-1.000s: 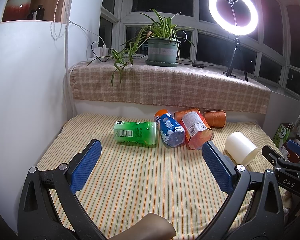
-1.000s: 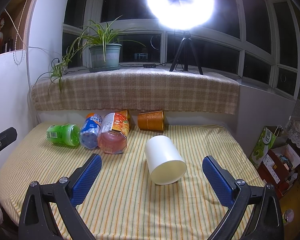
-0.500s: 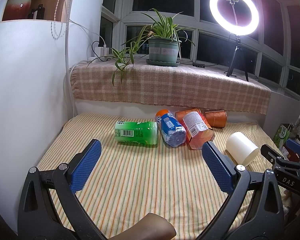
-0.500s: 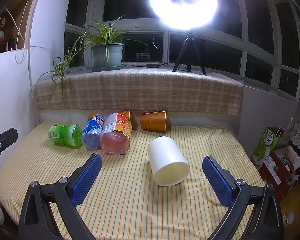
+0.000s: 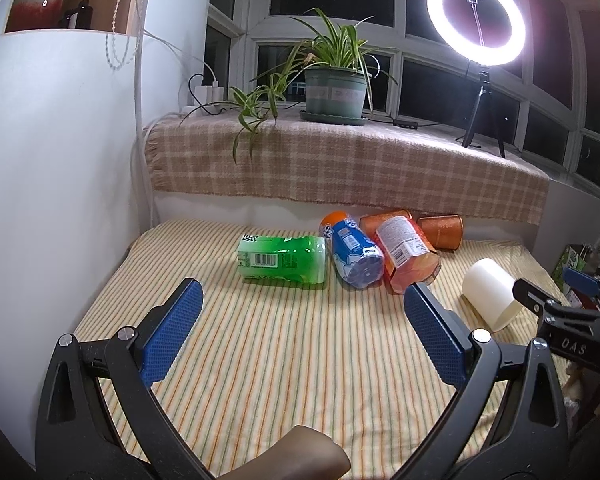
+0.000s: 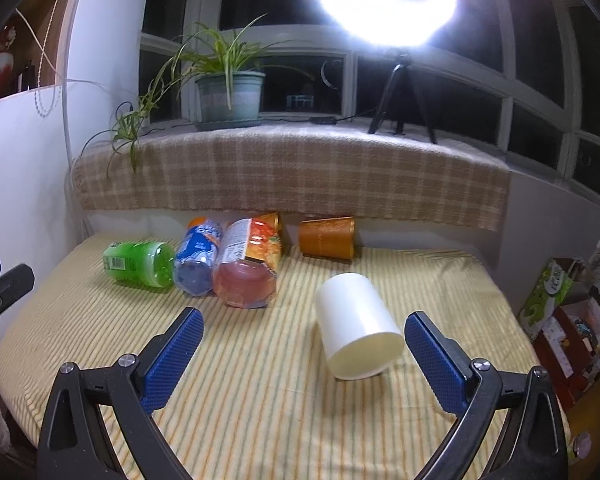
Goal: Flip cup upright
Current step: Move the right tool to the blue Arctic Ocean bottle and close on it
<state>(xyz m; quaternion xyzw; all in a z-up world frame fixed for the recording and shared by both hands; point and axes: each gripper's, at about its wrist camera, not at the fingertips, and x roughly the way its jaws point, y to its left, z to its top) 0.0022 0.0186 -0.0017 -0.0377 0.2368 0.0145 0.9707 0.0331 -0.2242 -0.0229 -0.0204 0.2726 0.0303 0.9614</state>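
A white cup (image 6: 356, 320) lies on its side on the striped cloth, one flat end toward me. My right gripper (image 6: 302, 354) is open and empty, a little short of the cup, which sits nearer its right finger. The cup also shows at the right in the left wrist view (image 5: 490, 294). My left gripper (image 5: 300, 330) is open and empty above bare cloth, well to the left of the cup. An orange-brown cup (image 6: 328, 238) lies on its side by the back ledge.
A green bottle (image 5: 282, 258), a blue bottle (image 5: 354, 254) and an orange bottle (image 5: 406, 254) lie side by side at the back. A plaid-covered ledge (image 6: 292, 176) holds a potted plant (image 6: 230, 94) and ring light. Boxes (image 6: 568, 320) stand beyond the right edge.
My right gripper has moved slightly forward toward the white cup, which now looks a little larger. The left gripper has hardly moved. Both stay open.
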